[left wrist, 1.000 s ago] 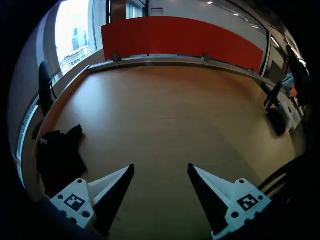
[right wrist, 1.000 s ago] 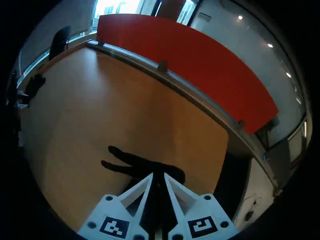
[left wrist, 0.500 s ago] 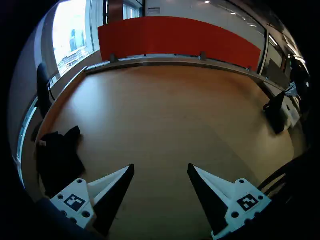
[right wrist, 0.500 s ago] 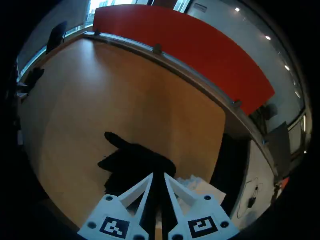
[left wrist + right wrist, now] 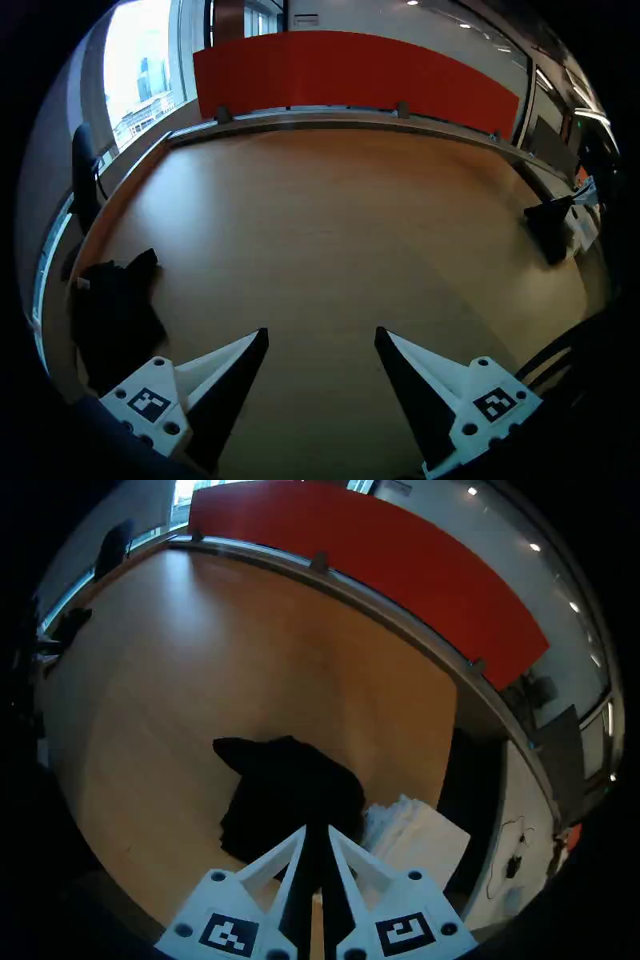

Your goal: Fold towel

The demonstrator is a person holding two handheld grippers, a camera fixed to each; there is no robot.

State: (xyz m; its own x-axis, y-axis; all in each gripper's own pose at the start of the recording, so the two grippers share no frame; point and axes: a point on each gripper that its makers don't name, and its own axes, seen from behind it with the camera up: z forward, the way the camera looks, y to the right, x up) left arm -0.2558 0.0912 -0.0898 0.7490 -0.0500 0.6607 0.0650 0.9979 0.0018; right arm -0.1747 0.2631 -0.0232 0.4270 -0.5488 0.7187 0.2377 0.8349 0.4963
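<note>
Right gripper [image 5: 317,832] is clamped on the black towel [image 5: 288,796], which is bunched near the table [image 5: 200,656] edge beside a white stack [image 5: 420,840]. One corner points left. Left gripper [image 5: 320,332] is spread wide.

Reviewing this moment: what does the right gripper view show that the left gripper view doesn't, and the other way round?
Right gripper view: the right gripper, fingers closed on a black towel, with a white stack beside it near the table's edge. Left gripper view: the left gripper, fingers wide apart above bare wood. Both: the wooden table, the red partition behind it, and a dark cloth at the table's left edge.
</note>
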